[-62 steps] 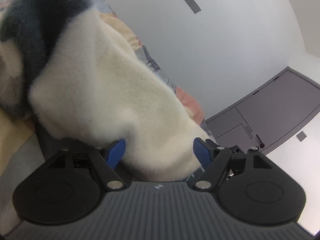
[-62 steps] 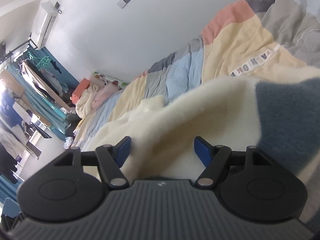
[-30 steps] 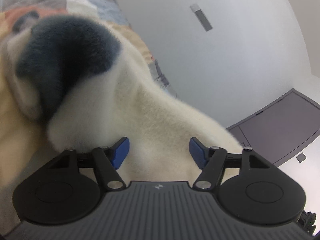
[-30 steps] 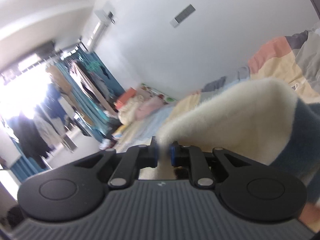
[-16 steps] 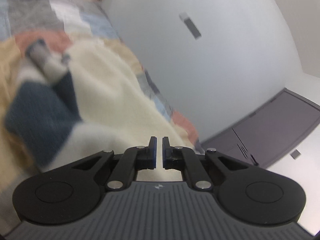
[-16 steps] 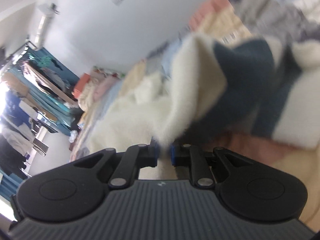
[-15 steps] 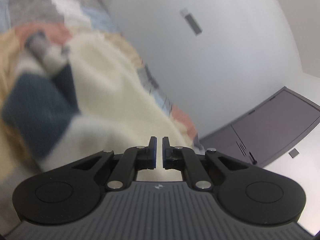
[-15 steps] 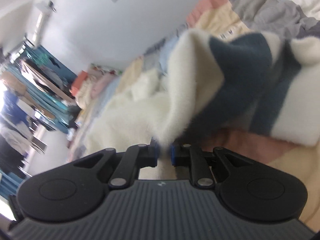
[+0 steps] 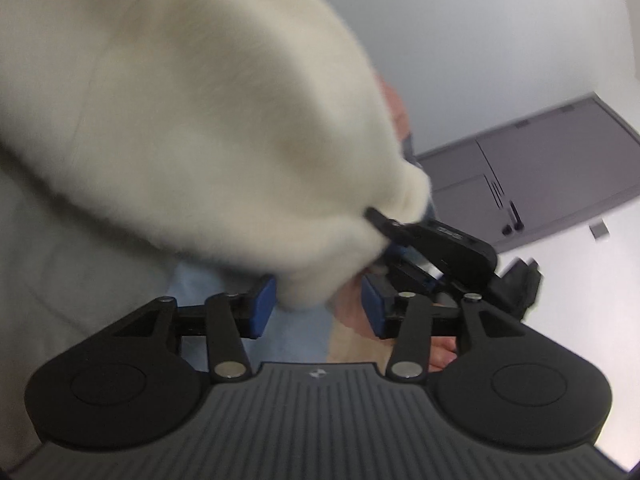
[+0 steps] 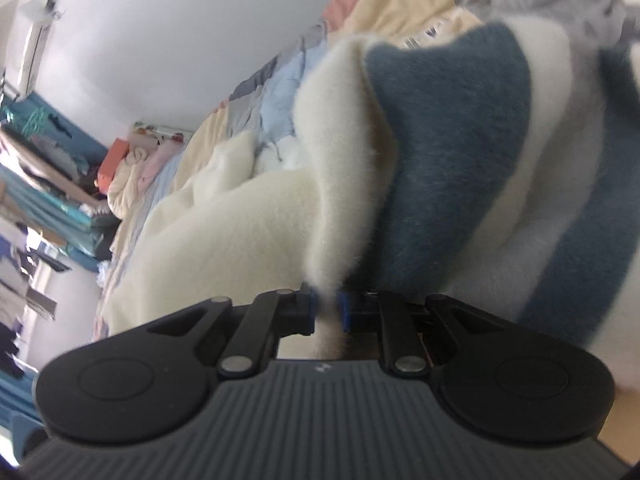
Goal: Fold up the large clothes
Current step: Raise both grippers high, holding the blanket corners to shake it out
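A fluffy cream garment with dark blue stripes (image 10: 452, 152) lies bunched on the bed. My right gripper (image 10: 326, 308) is shut on a cream edge of it, which stands up between the pads. In the left wrist view the cream fleece (image 9: 192, 112) fills the upper left. My left gripper (image 9: 318, 308) has its jaws opening; a lobe of the fleece hangs between the blue pads (image 9: 262, 306), which do not press on it. The right gripper (image 9: 440, 246) shows just beyond, pinching the same edge.
A patchwork quilt (image 10: 400, 4) in yellow, pink, grey and light blue covers the bed. Pillows and bedding (image 10: 132, 164) pile up at its far end, by a clothes rack (image 10: 40, 184). A grey door (image 9: 560, 168) stands in the white wall.
The left gripper, open around the fleece a second ago, was shut on nothing half a second ago and now stands open at the edge beside the right gripper. The right gripper sank, still gripping.
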`<action>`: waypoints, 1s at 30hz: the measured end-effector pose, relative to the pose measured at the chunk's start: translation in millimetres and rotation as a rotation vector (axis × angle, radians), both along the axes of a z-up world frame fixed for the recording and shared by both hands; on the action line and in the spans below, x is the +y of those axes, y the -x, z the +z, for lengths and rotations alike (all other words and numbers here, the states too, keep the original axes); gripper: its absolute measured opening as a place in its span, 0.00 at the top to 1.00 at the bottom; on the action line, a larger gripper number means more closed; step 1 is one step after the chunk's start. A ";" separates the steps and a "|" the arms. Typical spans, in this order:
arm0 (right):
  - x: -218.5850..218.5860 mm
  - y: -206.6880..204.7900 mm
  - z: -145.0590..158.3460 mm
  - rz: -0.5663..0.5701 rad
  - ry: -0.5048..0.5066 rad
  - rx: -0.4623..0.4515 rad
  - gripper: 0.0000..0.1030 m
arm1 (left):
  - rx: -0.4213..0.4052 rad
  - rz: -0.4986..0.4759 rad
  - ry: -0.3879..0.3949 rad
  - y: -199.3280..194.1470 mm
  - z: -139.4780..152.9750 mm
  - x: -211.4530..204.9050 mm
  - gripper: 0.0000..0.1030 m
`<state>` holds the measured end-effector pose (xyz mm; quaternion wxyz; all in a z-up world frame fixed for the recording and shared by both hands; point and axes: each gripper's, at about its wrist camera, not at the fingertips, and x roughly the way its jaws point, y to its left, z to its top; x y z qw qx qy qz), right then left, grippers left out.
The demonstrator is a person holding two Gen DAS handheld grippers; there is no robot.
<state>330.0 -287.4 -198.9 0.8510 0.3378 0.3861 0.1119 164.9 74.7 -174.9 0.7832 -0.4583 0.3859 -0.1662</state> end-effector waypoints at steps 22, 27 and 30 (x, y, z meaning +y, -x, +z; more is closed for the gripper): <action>-3.3 51.5 -13.0 0.013 -0.200 0.067 0.43 | 0.036 0.273 0.116 -2.4 -36.3 21.3 0.82; 4.1 36.0 -10.3 0.037 -0.155 0.033 0.57 | -0.131 0.259 0.098 9.2 -11.5 14.9 0.86; 3.7 44.4 -4.8 0.045 -0.151 0.014 0.75 | -0.219 0.240 0.098 21.9 6.5 11.3 0.88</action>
